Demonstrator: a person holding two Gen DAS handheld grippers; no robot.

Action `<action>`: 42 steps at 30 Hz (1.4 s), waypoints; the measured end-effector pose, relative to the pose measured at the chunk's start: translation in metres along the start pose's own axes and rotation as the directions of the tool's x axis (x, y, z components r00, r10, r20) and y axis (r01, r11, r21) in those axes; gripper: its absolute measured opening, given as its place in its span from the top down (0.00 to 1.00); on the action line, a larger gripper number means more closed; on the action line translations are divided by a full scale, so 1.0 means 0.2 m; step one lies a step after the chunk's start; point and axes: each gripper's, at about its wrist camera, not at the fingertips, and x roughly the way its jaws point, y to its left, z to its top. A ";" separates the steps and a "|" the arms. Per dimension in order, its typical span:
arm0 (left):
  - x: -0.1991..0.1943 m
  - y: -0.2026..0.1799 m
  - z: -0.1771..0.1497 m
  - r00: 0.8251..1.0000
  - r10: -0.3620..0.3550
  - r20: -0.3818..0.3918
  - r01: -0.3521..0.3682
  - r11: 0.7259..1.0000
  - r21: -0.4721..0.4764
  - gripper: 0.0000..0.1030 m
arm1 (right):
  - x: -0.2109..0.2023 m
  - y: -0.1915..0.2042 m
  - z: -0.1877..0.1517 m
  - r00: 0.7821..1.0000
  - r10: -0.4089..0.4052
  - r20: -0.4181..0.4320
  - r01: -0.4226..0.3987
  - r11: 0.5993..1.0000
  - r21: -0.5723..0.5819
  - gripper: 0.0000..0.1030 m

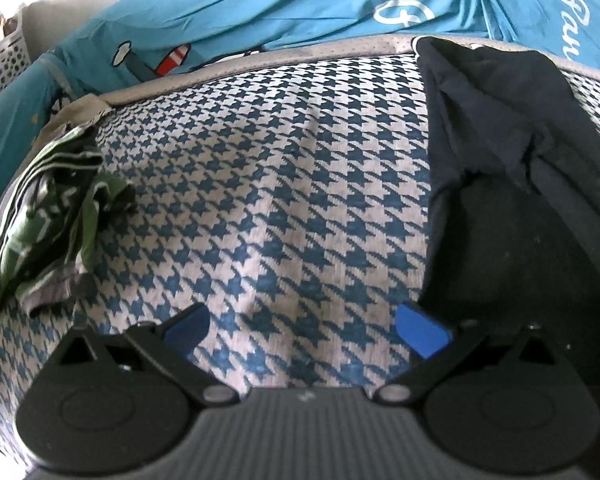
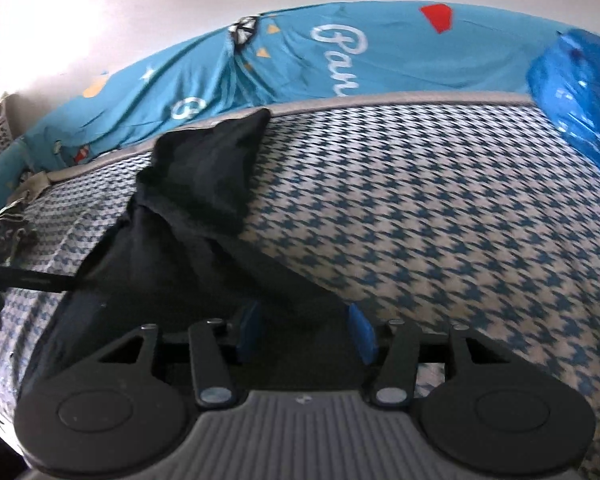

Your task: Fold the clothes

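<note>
My left gripper (image 1: 302, 330) hovers with its blue-padded fingers (image 1: 422, 330) spread wide and nothing between them; only the blue-and-white houndstooth mat (image 1: 260, 184) lies under the gap. The crumpled black fabric garment (image 1: 512, 184) starts just outside my right-hand pad and runs away from the fingertips. My right gripper (image 2: 306, 330) has its fingers partly spread, with a dark fold of that same garment (image 2: 196, 184) lying between the pads; I cannot tell whether they press it. If I pull now, I judge the loose cloth could slip free or drag in a bunch, since it is rumpled and only its edge sits in my grasp. The green striped heap of clothing (image 1: 48, 216), well off beyond my left finger, could get swept if I swing wide.
</note>
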 end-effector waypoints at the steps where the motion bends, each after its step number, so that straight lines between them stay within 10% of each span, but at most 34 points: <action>1: 0.00 0.00 0.00 1.000 0.001 0.001 -0.001 1.000 -0.008 0.00 | 0.00 -0.02 -0.01 1.000 -0.016 -0.002 0.016 1.000 0.008 0.51; 14: -0.08 0.01 -0.02 1.000 0.020 0.008 -0.019 0.998 -0.064 0.00 | 0.05 -0.07 -0.05 0.995 -0.098 -0.013 0.098 0.995 0.013 0.50; 24: -0.29 0.03 -0.09 0.998 -0.039 0.058 0.047 0.990 -0.131 0.00 | 0.06 -0.04 -0.07 0.997 -0.080 0.009 0.080 0.996 -0.043 0.84; 32: -0.38 0.08 -0.15 0.995 -0.045 0.091 0.061 0.982 -0.177 0.00 | -0.01 0.01 -0.04 0.997 0.069 0.037 -0.069 0.998 -0.002 0.88; 42: -0.38 0.11 -0.13 0.995 -0.034 0.097 0.053 0.978 -0.202 0.00 | -0.15 0.33 -0.06 0.944 0.326 0.043 -0.323 0.944 -0.071 0.88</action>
